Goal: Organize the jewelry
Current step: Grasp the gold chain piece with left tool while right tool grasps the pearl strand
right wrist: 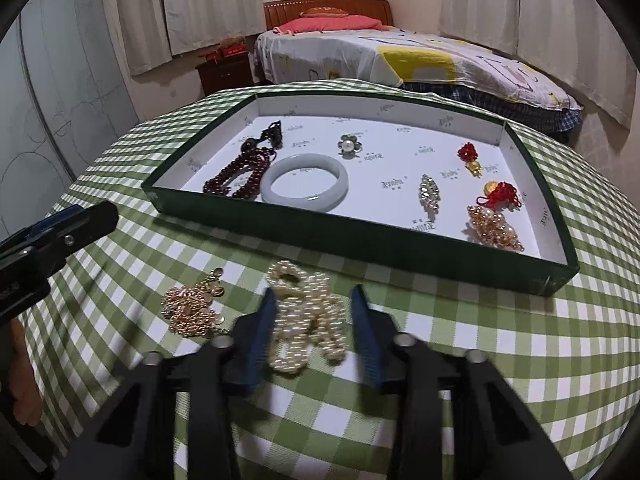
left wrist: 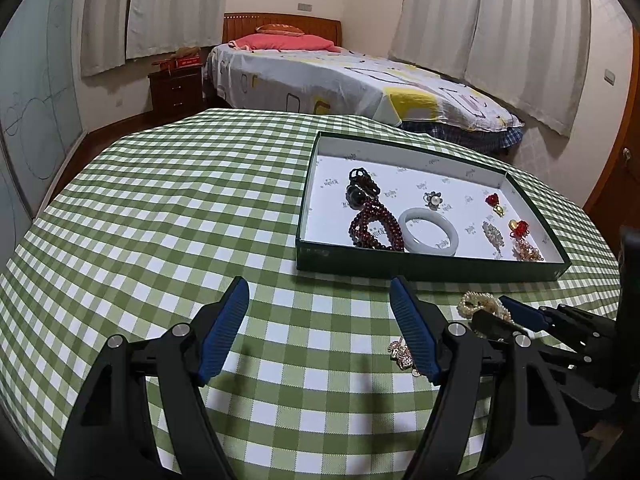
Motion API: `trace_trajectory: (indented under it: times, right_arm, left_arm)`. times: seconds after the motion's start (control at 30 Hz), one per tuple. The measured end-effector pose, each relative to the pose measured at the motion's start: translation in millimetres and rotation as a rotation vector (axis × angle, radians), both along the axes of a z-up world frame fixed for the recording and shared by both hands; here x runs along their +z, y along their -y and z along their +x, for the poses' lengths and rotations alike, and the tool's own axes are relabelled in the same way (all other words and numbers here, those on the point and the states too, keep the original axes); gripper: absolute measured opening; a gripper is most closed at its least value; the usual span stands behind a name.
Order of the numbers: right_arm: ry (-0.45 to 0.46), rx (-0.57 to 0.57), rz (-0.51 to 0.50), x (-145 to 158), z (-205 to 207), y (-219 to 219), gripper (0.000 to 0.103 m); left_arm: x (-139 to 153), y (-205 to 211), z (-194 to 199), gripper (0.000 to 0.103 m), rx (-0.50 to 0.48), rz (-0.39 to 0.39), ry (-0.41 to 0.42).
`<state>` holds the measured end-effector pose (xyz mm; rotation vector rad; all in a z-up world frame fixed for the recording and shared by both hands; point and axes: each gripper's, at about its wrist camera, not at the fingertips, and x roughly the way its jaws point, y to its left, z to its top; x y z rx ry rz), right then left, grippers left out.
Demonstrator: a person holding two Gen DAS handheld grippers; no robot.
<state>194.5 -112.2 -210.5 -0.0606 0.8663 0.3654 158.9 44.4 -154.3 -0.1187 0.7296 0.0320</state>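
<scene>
Jewelry is lying in two places: inside the green tray and on the checked table just in front of the tray's near wall. Counting the pieces in the tray gives seven: one dark red bead strand at its left end, one pale jade bangle lying flat and touching that strand, one pearl flower ring behind the bangle, one crystal brooch with its long axis running from the near wall toward the far wall, two red-knotted gold charms toward the right end, and one gold cluster brooch in the near right corner.

Two pieces are sitting on the table outside the tray: one pearl strand, bunched in a heap stretching away from the tray's near wall, and one gold chain just left of it.

Right gripper is straddling the pearl strand, its fingers closing in on either side; whether the pads are pressing yet I cannot tell. Left gripper is hovering with fingers wide apart over bare cloth, left of the gold chain, holding nothing.
</scene>
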Motion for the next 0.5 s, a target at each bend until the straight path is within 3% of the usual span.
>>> trace_trajectory:
  times: [0.07,0.5]
  right_arm:
    - [0.008,0.006,-0.007,1,-1,-2,0.02]
    - [0.045,-0.055,0.005,14,-7,24,0.018]
  left_arm:
    - [-1,0,0,0.071,-0.001,0.0,-0.002]
    - [-7,14,0,0.071,-0.032,0.016,-0.021]
